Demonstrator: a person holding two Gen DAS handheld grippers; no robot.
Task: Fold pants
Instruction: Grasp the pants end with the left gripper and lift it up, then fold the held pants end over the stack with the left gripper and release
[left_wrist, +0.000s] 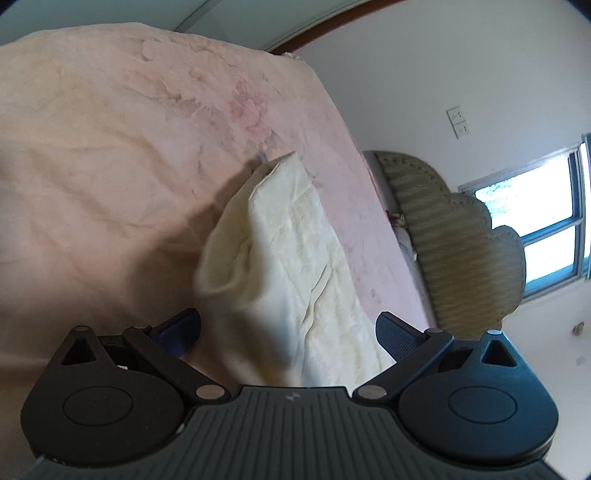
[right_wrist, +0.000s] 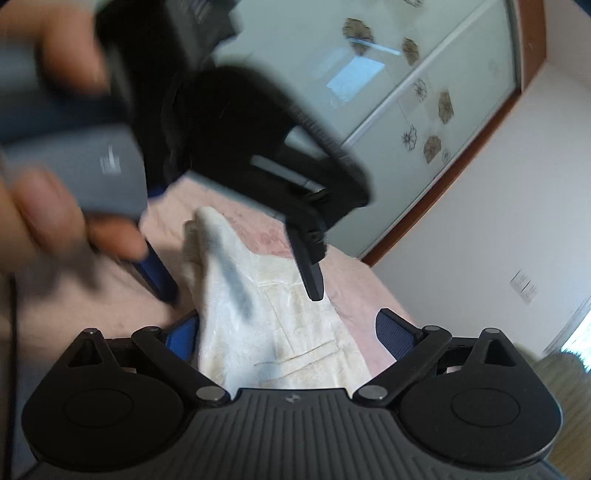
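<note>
Cream pants (left_wrist: 295, 258) lie on a pink bedspread (left_wrist: 110, 147), one edge lifted into a rumpled fold. In the left wrist view my left gripper (left_wrist: 288, 332) is open, its blue pads on either side of the cloth without pinching it. In the right wrist view the pants (right_wrist: 280, 332) show a back pocket seam and run between the open fingers of my right gripper (right_wrist: 288, 328). The left gripper (right_wrist: 240, 284) also shows there, blurred, held by a hand, its fingers spread over the pants.
A wicker chair (left_wrist: 454, 243) stands beside the bed at the right. A window (left_wrist: 546, 218) and a wall socket (left_wrist: 458, 122) are beyond it. A glass sliding door with flower decals (right_wrist: 406, 92) stands behind the bed.
</note>
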